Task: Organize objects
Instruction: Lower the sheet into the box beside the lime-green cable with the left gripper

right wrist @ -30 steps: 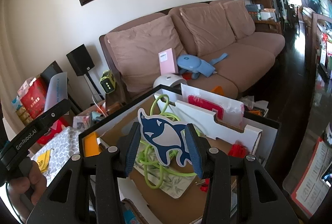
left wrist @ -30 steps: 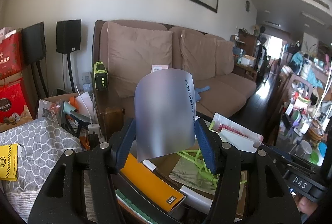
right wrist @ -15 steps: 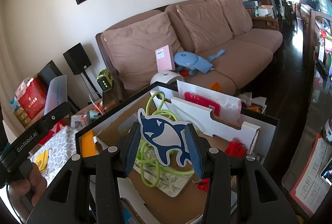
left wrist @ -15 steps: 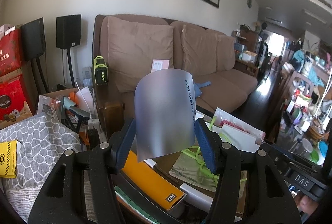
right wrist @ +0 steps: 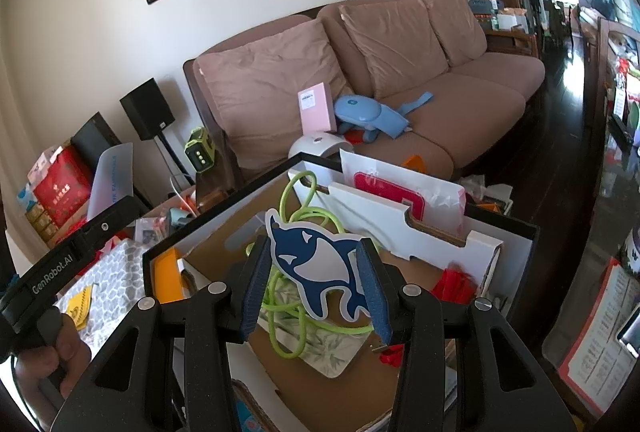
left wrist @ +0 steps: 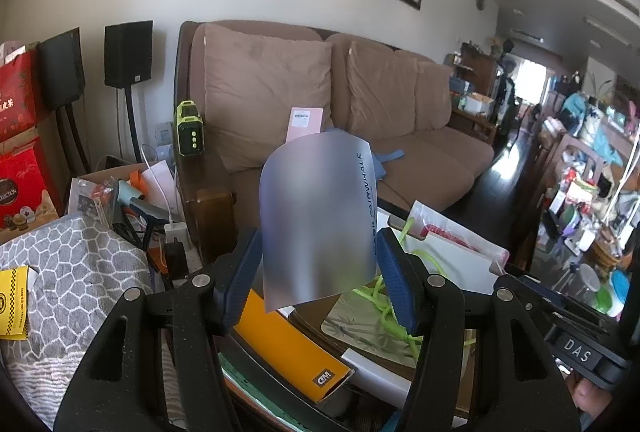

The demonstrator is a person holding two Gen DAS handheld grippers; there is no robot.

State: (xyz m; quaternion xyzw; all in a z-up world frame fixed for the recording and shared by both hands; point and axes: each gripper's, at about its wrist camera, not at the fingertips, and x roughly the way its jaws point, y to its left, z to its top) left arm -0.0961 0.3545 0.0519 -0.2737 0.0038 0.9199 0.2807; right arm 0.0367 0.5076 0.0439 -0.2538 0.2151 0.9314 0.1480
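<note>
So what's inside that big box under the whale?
A green cord, a leafy sheet, an orange box and red bits in the box. The whale hides part of the cord.

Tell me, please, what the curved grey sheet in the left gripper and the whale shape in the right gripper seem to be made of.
The grey sheet looks like thin, frosted plastic film: it bows between the fingers and is semi-translucent, with printed letters along one edge. The whale shape looks like stiff card or a thick sticker: flat, matte, die-cut with a white border. Neither material is certain from looks alone.
</note>
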